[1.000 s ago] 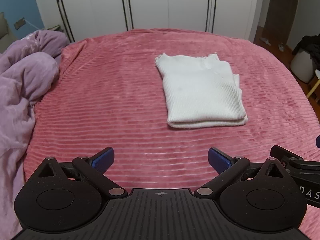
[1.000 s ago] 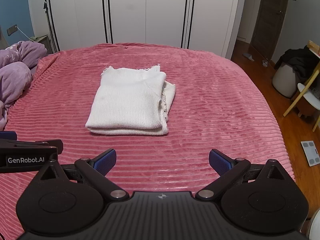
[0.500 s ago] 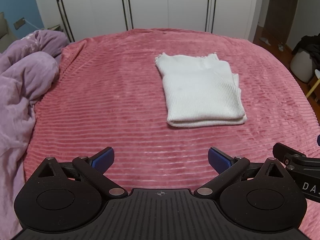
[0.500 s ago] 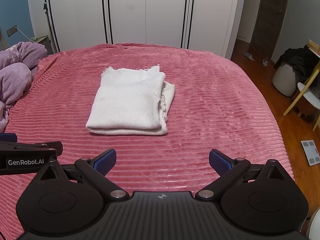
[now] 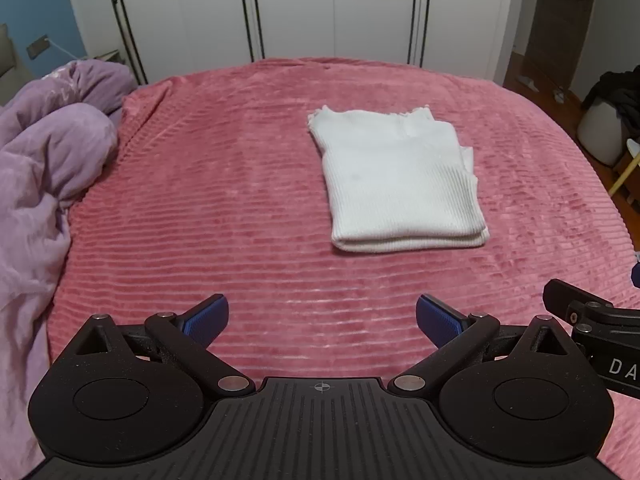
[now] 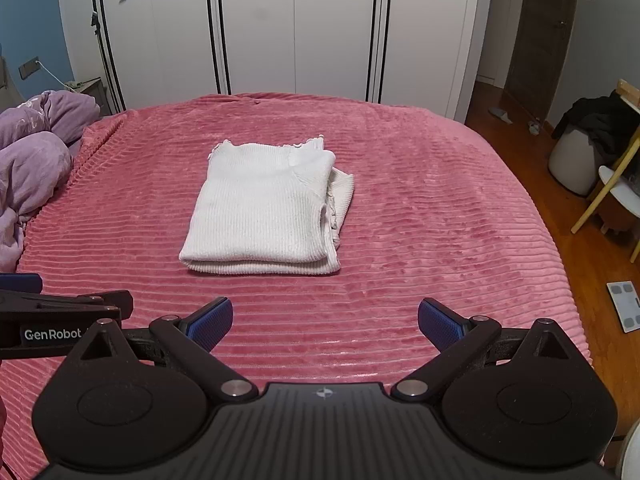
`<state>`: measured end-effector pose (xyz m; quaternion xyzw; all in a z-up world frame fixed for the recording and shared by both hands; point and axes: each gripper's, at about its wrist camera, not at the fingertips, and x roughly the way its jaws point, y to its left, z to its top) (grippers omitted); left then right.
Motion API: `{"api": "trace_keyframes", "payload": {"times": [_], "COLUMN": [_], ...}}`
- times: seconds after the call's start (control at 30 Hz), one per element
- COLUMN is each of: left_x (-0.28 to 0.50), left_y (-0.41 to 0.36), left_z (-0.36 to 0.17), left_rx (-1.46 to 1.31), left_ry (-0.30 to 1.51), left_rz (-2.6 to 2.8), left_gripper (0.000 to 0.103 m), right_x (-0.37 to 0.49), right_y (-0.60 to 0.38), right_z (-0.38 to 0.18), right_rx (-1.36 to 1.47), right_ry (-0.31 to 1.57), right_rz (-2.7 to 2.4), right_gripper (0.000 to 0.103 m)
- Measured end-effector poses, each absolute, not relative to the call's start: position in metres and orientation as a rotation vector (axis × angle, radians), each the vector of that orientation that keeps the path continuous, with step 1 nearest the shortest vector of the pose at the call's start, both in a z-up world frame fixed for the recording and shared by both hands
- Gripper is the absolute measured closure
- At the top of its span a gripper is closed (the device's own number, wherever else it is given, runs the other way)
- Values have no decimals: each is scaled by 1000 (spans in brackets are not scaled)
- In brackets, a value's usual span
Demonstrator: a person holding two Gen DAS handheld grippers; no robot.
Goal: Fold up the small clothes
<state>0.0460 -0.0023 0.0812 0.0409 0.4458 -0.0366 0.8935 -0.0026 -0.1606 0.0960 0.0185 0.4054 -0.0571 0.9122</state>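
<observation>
A white ribbed knit garment (image 5: 396, 184) (image 6: 266, 212) lies folded into a rectangle on the pink ribbed bedspread (image 5: 224, 208) (image 6: 432, 208), its folded edge toward me. My left gripper (image 5: 322, 320) hovers open over the near part of the bed, well short of the garment and left of it. My right gripper (image 6: 325, 320) is open too, just short of the garment's near edge. Nothing is between either pair of blue fingertips. Each gripper's body shows at the edge of the other's view.
A crumpled lilac duvet (image 5: 44, 176) (image 6: 32, 160) is heaped along the bed's left side. White wardrobe doors (image 6: 296, 28) stand behind the bed. At the right, wood floor holds a white bin with dark clothes (image 6: 580, 152), a yellow-legged stool (image 6: 612, 196) and a scale (image 6: 626, 306).
Both grippers have drifted slightly back and apart; the right gripper's body slid toward the edge of the left view. The garment has not moved.
</observation>
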Motion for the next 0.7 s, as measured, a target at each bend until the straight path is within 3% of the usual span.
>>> {"api": "trace_keyframes", "payload": {"times": [0.7], "left_x": [47], "left_y": [-4], "left_z": [76], "left_rx": [80], "left_ry": [930], "left_rz": [-95], "left_gripper": [1], "right_x": [-4], "right_y": [-163], "right_z": [95], "right_rx": [46], "right_ry": [836], "right_rz": [-128], "right_gripper": [4]}}
